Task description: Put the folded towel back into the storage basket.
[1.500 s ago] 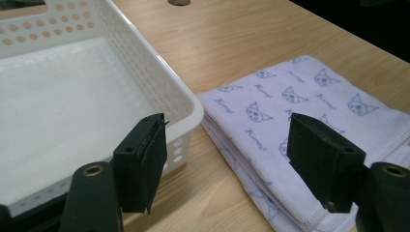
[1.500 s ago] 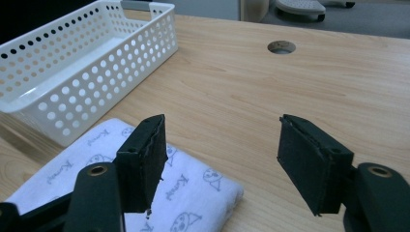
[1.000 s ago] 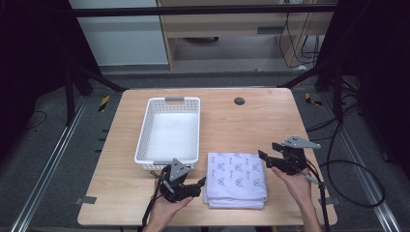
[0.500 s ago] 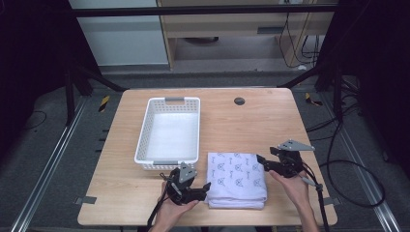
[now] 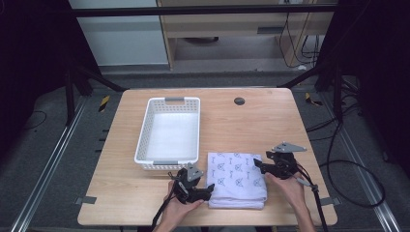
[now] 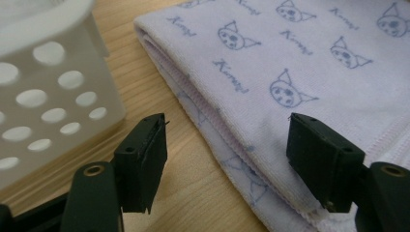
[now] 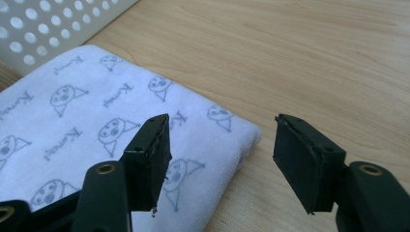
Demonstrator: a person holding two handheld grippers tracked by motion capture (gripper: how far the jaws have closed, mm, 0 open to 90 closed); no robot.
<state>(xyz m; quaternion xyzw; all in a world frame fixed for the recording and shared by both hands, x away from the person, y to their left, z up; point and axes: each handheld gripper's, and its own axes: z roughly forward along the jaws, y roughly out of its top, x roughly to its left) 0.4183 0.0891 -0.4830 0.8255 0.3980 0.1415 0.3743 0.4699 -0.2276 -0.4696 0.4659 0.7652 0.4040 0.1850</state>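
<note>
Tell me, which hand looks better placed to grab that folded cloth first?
Probably the left gripper: its open jaws straddle the folded towel's near-left edge, beside the white basket. The right gripper, also open, sits at the far-right corner with one jaw over bare table.

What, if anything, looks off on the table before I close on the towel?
Nothing stands out. The folded towel lies flat and square beside the empty white basket, which sits upright. The left gripper and right gripper are open at the towel's opposite edges, holding nothing.
</note>
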